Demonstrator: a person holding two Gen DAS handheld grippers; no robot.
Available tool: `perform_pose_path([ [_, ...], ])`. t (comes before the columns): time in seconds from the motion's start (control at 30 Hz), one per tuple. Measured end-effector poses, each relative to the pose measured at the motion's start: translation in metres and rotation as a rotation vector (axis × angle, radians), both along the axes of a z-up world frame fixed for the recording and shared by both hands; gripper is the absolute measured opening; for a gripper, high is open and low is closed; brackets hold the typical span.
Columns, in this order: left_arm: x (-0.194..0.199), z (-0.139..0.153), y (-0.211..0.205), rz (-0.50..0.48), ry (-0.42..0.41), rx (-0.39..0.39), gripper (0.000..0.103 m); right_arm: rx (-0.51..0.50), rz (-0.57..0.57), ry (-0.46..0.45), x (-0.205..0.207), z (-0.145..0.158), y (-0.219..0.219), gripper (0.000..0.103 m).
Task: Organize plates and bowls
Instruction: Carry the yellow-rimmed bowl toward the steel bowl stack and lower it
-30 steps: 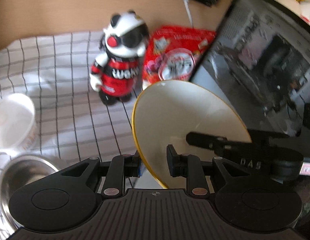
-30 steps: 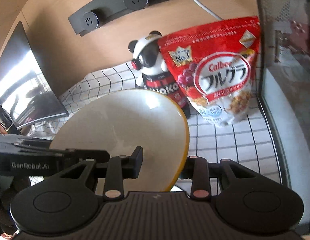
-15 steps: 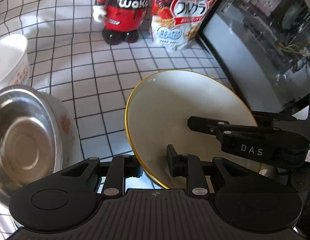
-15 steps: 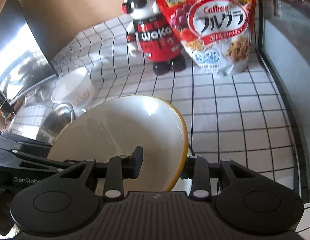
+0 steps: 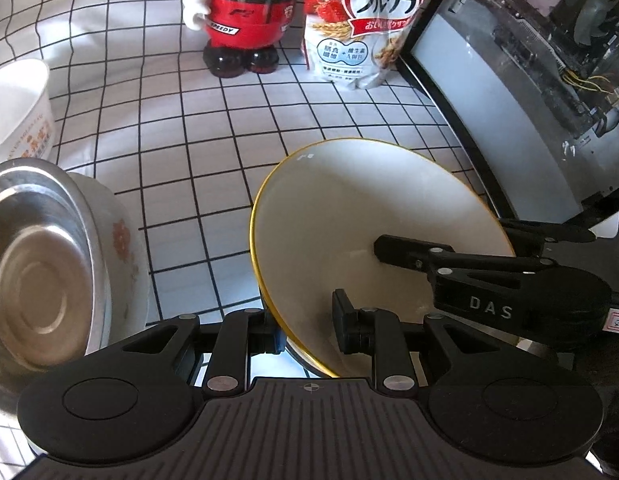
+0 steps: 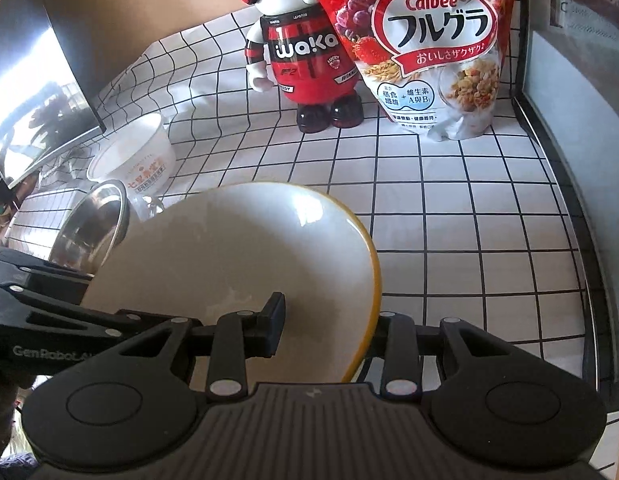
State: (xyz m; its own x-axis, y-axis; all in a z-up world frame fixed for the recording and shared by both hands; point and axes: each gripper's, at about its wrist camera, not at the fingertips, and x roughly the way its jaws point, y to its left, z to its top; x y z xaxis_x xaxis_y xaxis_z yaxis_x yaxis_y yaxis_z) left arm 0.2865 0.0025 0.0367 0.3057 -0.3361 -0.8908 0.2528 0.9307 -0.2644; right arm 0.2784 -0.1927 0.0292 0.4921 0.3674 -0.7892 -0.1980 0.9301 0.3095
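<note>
Fingers of both grippers are clamped on 1 thing: the cream ceramic plate with a yellow rim [image 5: 349, 236], held tilted between them. The left gripper [image 5: 307, 330] pinches the near left rim, 1 finger under and 1 on the cream face; the right gripper [image 6: 329, 330] pinches the opposite rim the same way, its black fingers also reaching across the plate's face in the left wrist view. Both sets of fingers are narrowly parted, only by the rim's thickness.

The plate hangs low over the white grid-patterned cloth on the desk [image 6: 449, 220], its left edge lower than its right; whether it touches the cloth I cannot tell. Just to the plate's left sits a steel bowl [image 5: 33, 280] nested in a white floral bowl [image 5: 117, 248], with a white printed paper bowl [image 6: 137, 160] beyond, towards the desk's left edge. That stack lies nearer the left hand, so any move there would be a sideways carry leftward. Farthest back stand a red and black panda figure [image 6: 309, 60] and a red cereal bag [image 6: 433, 40].
</note>
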Motion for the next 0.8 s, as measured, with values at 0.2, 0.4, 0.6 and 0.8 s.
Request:
perform_pose_path([
  [0.2,0.002,-0.002,0.000,0.009,-0.005,0.004,0.025,0.007,0.009,0.001,0.000,0.000,-0.002,0.035],
  [0.4,0.005,-0.006,0.005,0.022,0.047,-0.031,0.025,0.041,0.006,0.024,0.004,0.000,-0.006,0.035],
  [0.6,0.007,-0.011,0.013,0.059,0.116,-0.091,0.023,0.103,-0.004,0.079,0.011,-0.001,-0.012,0.036],
  [0.8,0.008,-0.011,0.014,0.056,0.121,-0.099,0.023,0.150,-0.016,0.128,0.014,-0.001,-0.022,0.037],
])
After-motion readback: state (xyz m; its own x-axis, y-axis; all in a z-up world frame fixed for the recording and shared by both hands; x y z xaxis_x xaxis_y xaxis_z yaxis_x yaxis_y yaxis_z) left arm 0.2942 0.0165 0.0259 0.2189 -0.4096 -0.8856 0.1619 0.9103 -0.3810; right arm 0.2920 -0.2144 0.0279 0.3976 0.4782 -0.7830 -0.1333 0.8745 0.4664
